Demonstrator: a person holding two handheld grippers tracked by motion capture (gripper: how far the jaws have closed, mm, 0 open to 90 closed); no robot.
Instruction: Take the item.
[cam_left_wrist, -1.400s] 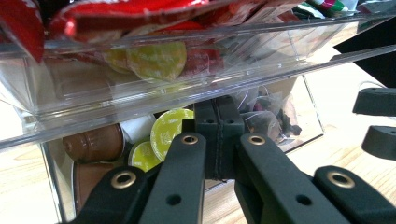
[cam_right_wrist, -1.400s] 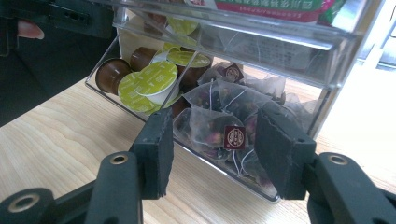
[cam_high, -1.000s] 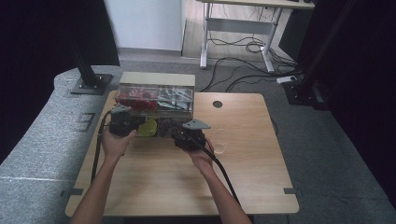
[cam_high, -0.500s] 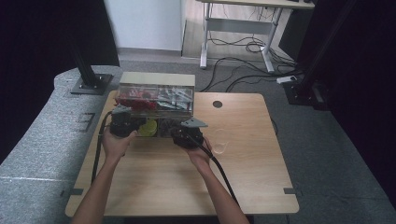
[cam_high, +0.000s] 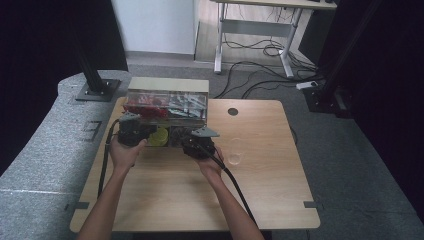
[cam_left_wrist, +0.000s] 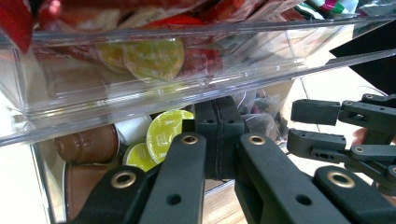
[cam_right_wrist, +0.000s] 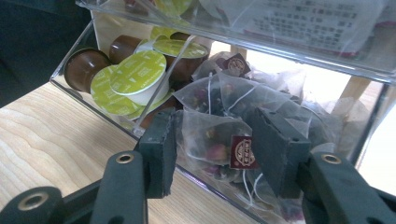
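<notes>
Clear organizer box (cam_high: 167, 112) is seen at 12 o'clock on counter (cam_high: 260, 190), its lower drawer (cam_right_wrist: 70, 70) pulled out toward the person. Left gripper (cam_left_wrist: 215, 140) is held level at drawer front, jaws pressed together, nothing between. Right gripper (cam_right_wrist: 212, 154), at 3 o'clock of left, is angled into drawer w/ jaws apart, a tea bag (cam_right_wrist: 210, 140) lying between them, not clamped. Coffee capsules (cam_right_wrist: 135, 74) are piled at 10 o'clock of the bag.
</notes>
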